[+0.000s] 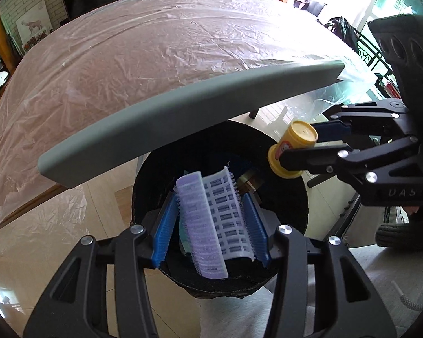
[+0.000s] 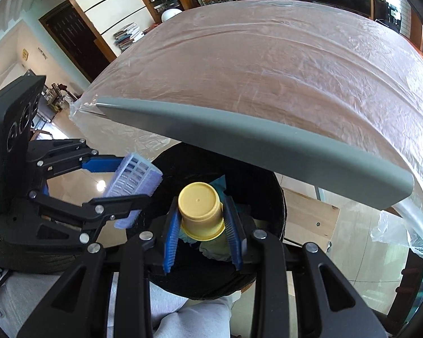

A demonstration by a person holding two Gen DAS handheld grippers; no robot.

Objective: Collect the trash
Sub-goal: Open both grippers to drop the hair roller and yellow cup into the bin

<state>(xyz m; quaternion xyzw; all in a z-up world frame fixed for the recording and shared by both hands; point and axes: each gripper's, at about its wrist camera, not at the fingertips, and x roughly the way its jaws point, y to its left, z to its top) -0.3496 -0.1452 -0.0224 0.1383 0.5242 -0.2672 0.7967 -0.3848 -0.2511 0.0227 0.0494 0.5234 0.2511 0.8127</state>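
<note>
With the hair roller point(image 1: 211, 219) at lower centre over the black bin point(image 1: 290, 197), the left gripper point(image 1: 210, 225) is clamping it, the right gripper point(image 2: 202, 225) is clamping the yellow cup point(image 2: 200, 211); release only above the opening.

Round table point(image 1: 183, 107) with grey rim, brown top fully covered by wrinkled clear plastic sheet point(image 1: 143, 45), loose ends hanging off edges. Glossy beige tile floor point(image 1: 56, 256) beneath, black trash bin point(image 1: 290, 197) standing on it.
</note>
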